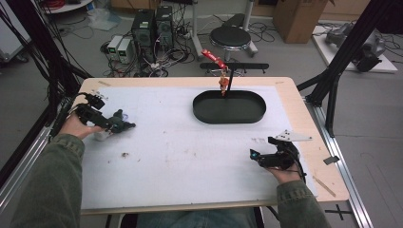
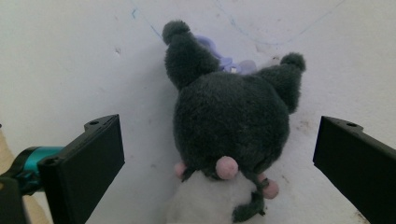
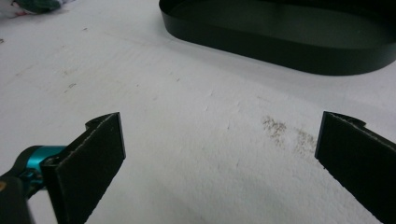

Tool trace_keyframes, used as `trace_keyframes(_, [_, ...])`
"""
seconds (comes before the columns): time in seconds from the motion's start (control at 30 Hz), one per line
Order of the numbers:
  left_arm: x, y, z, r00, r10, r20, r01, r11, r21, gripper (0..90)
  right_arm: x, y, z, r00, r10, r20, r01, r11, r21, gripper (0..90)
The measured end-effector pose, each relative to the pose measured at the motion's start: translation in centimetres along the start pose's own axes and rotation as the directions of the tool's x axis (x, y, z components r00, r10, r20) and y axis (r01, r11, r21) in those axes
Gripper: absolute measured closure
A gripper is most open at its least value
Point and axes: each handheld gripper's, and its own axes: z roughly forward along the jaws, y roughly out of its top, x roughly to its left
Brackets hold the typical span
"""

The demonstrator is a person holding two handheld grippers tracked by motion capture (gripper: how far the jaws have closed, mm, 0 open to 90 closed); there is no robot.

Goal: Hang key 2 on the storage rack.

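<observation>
Two jaws of your left claw [image 2: 219, 163] stand wide apart on either side of the plush [image 2: 229, 121], touching nothing, so the grasp is not yet made. Judging from that, the step in hand is the pickup: bring the claw lower until both jaws flank the dark round head, keep the head centred between them, then close slowly. Soft fur gives a lot, so squeeze on the fullest part of the head rather than an ear or the small white body, or it may slip out or hang crooked. Mind the purple loop [image 2: 219, 56] behind the ears; leave it out of the grip.

Your right claw [image 3: 219, 154] is also released, jaws spread over bare bench [image 3: 187, 116], with the tray [image 3: 280, 51] ahead of it; it can wait there.

In the high view the plush [image 1: 118, 122] lies near the bench's left edge, just beside your left claw [image 1: 124, 125], well apart from the black oval tray [image 1: 229, 114] at the far middle. It is charcoal grey with two pointed ears ending in pom-poms, pink dots near the neck, and a white body toward you
</observation>
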Motion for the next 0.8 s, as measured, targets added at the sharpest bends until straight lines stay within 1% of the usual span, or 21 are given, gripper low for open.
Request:
trace_keyframes(0.07, [-0.1, 0.0, 0.3, 0.9999, 0.01, 0.005, -0.011, 0.9996, 0.024, 2.3, -0.2, -0.2, -0.2, 1.0, 0.002, 0.008, -0.002, 1.0, -0.001, 0.8])
trace_keyframes(0.1, [-0.2, -0.1, 0.6, 0.9998, 0.012, 0.014, -0.012, 0.9993, 0.034, 2.7, -0.4, -0.3, -0.3, 0.9999, 0.0, 0.012, 0.001, 1.0, -0.01, 0.8])
trace_keyframes(0.13, [-0.3, -0.1, 0.7, 0.9994, 0.028, 0.019, -0.029, 0.9982, 0.052, 4.3, -0.5, -0.3, -0.4, 0.9999, 0.0, 0.016, 0.001, 1.0, -0.02, 0.8])
trace_keyframes(0.17, [-0.4, -0.2, 1.0, 0.9991, 0.039, 0.016, -0.04, 0.9968, 0.07, 6.4, -0.6, -0.3, -0.5, 0.9998, 0.002, 0.018, -0.001, 0.999, -0.032, 0.8])
trace_keyframes(0.23, [-0.6, -0.3, 1.5, 0.9987, 0.047, 0.021, -0.049, 0.9931, 0.106, 6.8, -0.7, -0.4, -0.7, 0.9997, 0.005, 0.023, -0.004, 0.999, -0.047, 0.8])
trace_keyframes(0.27, [-0.6, -0.3, 1.7, 0.9981, 0.059, 0.02, -0.061, 0.9907, 0.121, 6.8, -0.8, -0.4, -0.7, 0.9997, 0.003, 0.025, -0.002, 0.999, -0.052, 0.8])
trace_keyframes(0.4, [-1.1, -0.1, 2.4, 0.9972, 0.071, 0.024, -0.073, 0.9877, 0.138, 8.3, -0.9, -0.6, -0.9, 0.9994, 0.018, 0.028, -0.017, 0.998, -0.06, 0.8])
trace_keyframes(0.47, [-1.2, 0.0, 2.5, 0.9966, 0.077, 0.029, -0.081, 0.9865, 0.143, 11.0, -1.0, -0.6, -1.0, 0.9993, 0.02, 0.033, -0.018, 0.998, -0.066, 0.8])
trace_keyframes(0.53, [-1.4, 0.0, 2.6, 0.9971, 0.072, 0.027, -0.075, 0.985, 0.156, 13.9, -1.0, -0.7, -1.0, 0.9992, 0.02, 0.034, -0.018, 0.998, -0.063, 0.8])
trace_keyframes(0.57, [-1.5, 0.1, 2.6, 0.9978, 0.064, 0.019, -0.066, 0.9851, 0.159, 15.8, -1.0, -0.7, -1.0, 0.9992, 0.021, 0.035, -0.019, 0.998, -0.062, 0.9])
trace_keyframes(0.6, [-1.5, 0.1, 2.6, 0.9976, 0.069, 0.008, -0.069, 0.9844, 0.161, 17.6, -0.9, -0.7, -0.9, 0.9992, 0.023, 0.033, -0.021, 0.998, -0.058, 0.9])
trace_keyframes(0.63, [-1.6, 0.2, 2.4, 0.9971, 0.072, -0.024, -0.067, 0.9849, 0.16, 22.4, -0.9, -0.7, -0.9, 0.9992, 0.021, 0.034, -0.019, 0.998, -0.057, 0.8])
trace_keyframes(0.67, [-1.7, 0.2, 2.3, 0.9965, 0.074, -0.038, -0.067, 0.985, 0.159, 29.4, -0.9, -0.6, -0.8, 0.9992, 0.018, 0.035, -0.016, 0.998, -0.057, 0.9])
trace_keyframes(0.8, [-1.5, 0.1, 2.0, 0.9981, 0.046, -0.041, -0.038, 0.9857, 0.164, 36.3, -0.7, -0.7, -0.5, 0.9998, 0.009, 0.019, -0.008, 1.0, -0.03, 0.9])
